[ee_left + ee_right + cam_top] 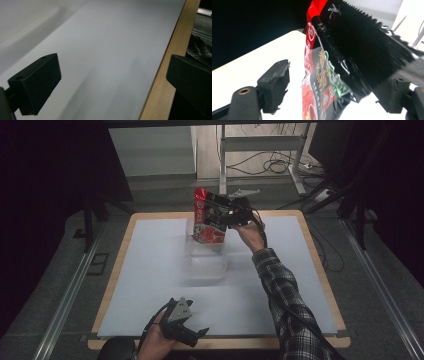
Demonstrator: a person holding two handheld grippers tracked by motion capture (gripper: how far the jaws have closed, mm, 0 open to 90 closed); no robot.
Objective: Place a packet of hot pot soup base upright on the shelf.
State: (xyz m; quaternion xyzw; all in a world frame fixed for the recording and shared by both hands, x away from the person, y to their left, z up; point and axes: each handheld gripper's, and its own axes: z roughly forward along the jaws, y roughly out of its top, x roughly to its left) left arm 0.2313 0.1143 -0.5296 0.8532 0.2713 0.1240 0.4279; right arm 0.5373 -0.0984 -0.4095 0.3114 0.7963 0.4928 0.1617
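My right gripper point(332, 87) has its jaws parted, one at about 8 o'clock and the other at 4 o'clock in the right gripper view, and the red and black packet point(324, 75) hangs between them. It rests against the jaw at 4 o'clock, while a gap shows between it and the other jaw, so I cannot tell whether I am truly gripping it. In the high view this gripper point(231, 215) sits at about 12 o'clock over the table point(310, 240), with the packet point(209, 217) upright and tilted beside it, its lower end inside a clear plastic tub point(205, 260) that stands on the white sheet point(150, 285). My right sleeve point(285, 295), in plaid, runs down toward 5 o'clock.

My left gripper point(112, 82) is released, its jaws wide apart with nothing between them. Under it lies the white sheet point(100, 50), and the wooden table edge point(170, 75) crosses at about 3 o'clock. In the high view it point(192, 332) rests in my left hand point(157, 340) at about 7 o'clock, near the front edge, well apart from the packet
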